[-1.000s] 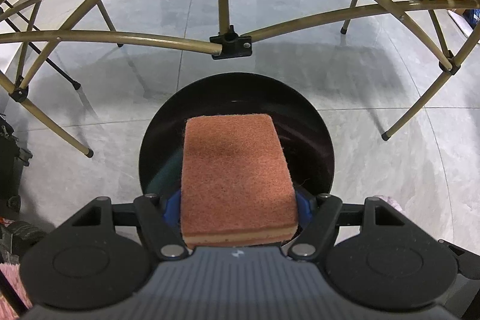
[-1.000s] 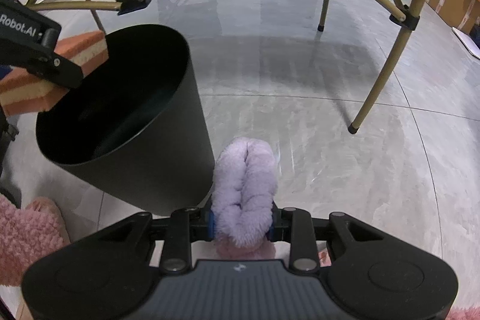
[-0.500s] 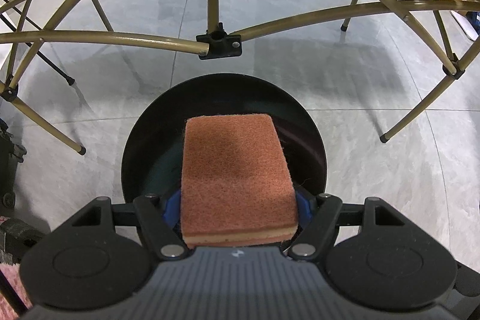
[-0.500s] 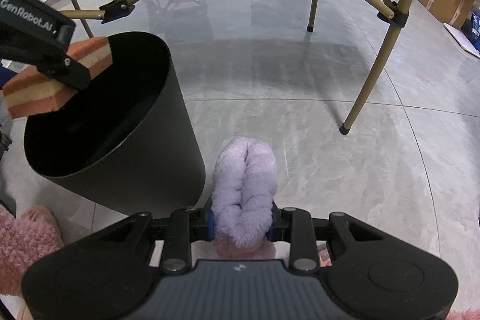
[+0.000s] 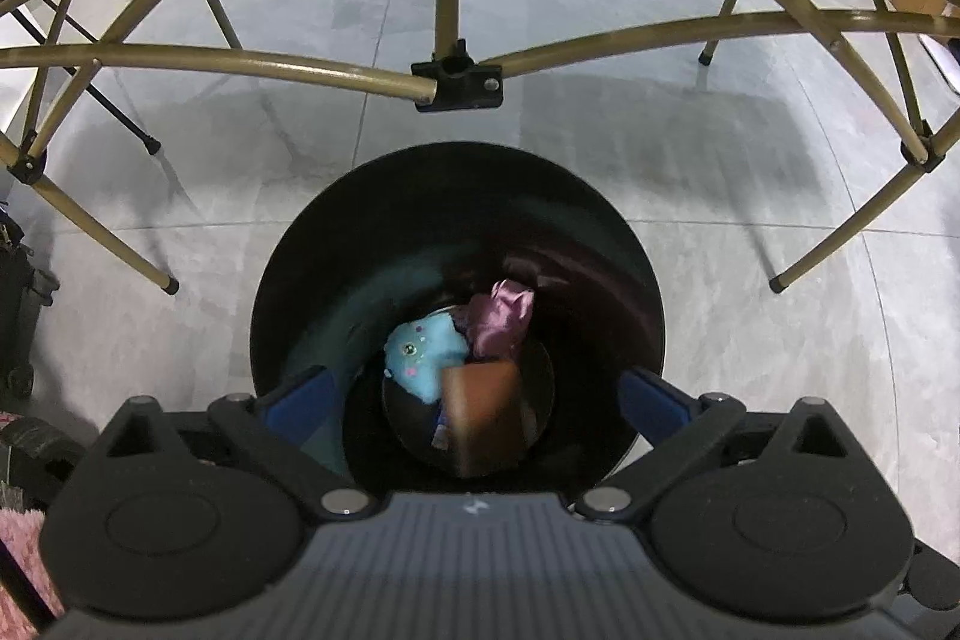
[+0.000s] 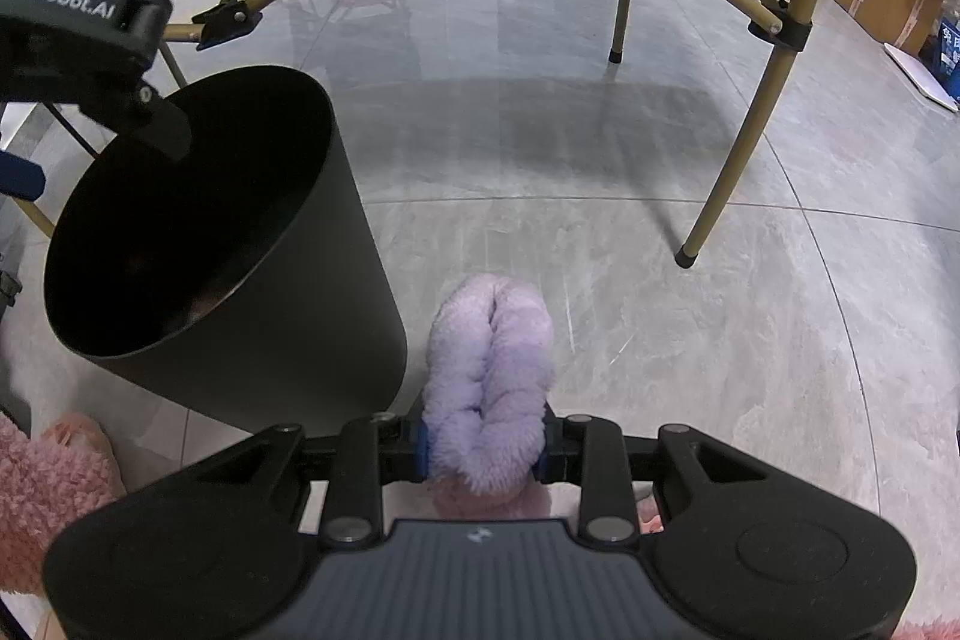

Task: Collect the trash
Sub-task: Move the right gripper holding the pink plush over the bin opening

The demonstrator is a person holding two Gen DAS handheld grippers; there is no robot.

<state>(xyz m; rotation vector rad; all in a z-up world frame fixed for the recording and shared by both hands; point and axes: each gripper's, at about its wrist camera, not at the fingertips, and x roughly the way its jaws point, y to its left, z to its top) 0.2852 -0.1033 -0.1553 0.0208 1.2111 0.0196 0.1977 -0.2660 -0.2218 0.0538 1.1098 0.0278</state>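
left wrist view shows the sponge (image 5: 480, 412), a blurred brown slab, dropping inside the black bin (image 5: 600, 220) onto a blue plush (image 5: 423, 355) and a shiny purple wrapper (image 5: 501, 319), while your left gripper (image 5: 474, 394) spreads its jaws, nothing between them. your right gripper (image 6: 485, 445) is clamped on a fuzzy lilac roll (image 6: 489, 370) beside the bin; release it short of the smooth rim and you risk it landing on the glossy tile floor (image 6: 660, 340).

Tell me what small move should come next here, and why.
Probably swing the right gripper over the black bin mouth. It is shut on the purple fluffy item beside the bin, while the left gripper is opening, empty, with the sponge blurred inside.
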